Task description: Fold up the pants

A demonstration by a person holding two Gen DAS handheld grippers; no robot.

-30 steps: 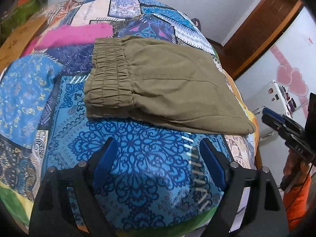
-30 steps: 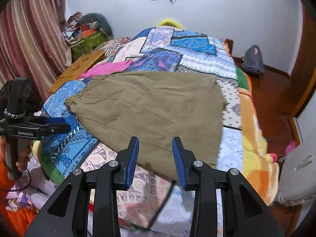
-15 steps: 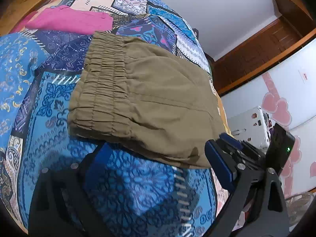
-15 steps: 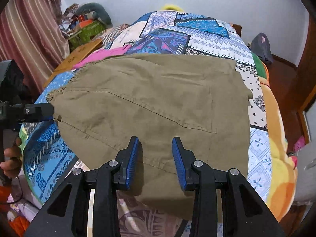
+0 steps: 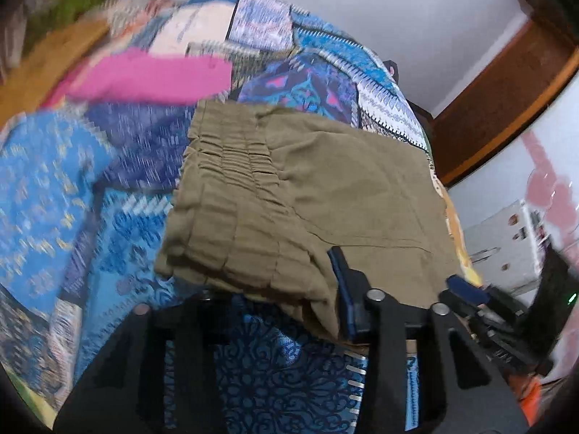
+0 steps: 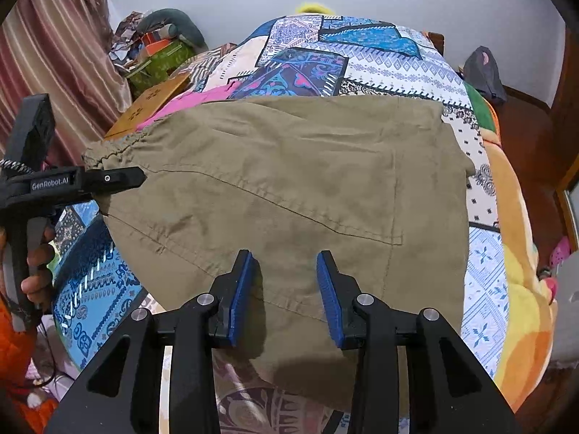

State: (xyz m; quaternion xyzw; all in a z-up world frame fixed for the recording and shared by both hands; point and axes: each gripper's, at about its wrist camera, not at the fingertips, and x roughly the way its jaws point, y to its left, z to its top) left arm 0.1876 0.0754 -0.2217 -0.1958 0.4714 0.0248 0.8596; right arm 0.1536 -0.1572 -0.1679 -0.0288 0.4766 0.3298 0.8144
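Observation:
Olive pants (image 5: 325,188), folded into a rectangle with the gathered waistband on the left, lie on a patchwork bedspread (image 5: 54,188). My left gripper (image 5: 293,267) straddles their near waistband corner. Its jaws are closing with bunched cloth between them. The right blue pad (image 5: 342,289) rests against the cloth, and the other finger is hidden beneath it. In the right wrist view the left gripper (image 6: 139,178) meets the pants (image 6: 289,166) at their left edge. My right gripper (image 6: 284,264) hovers open over the near edge of the pants, gripping nothing. It also shows in the left wrist view as the right gripper (image 5: 466,293), low at the right.
A pink garment (image 5: 144,76) lies beyond the waistband, beside a wooden board (image 6: 152,103). Boxes and clutter (image 6: 155,54) crowd the far left by a striped curtain. The bed drops off at the near and right sides. A dark bag (image 6: 483,72) sits on the floor.
My left gripper moved in from the bare bedspread onto the pants' near corner, and its wide jaws narrowed around the cloth. The right gripper came down closer over the pants, then held still.

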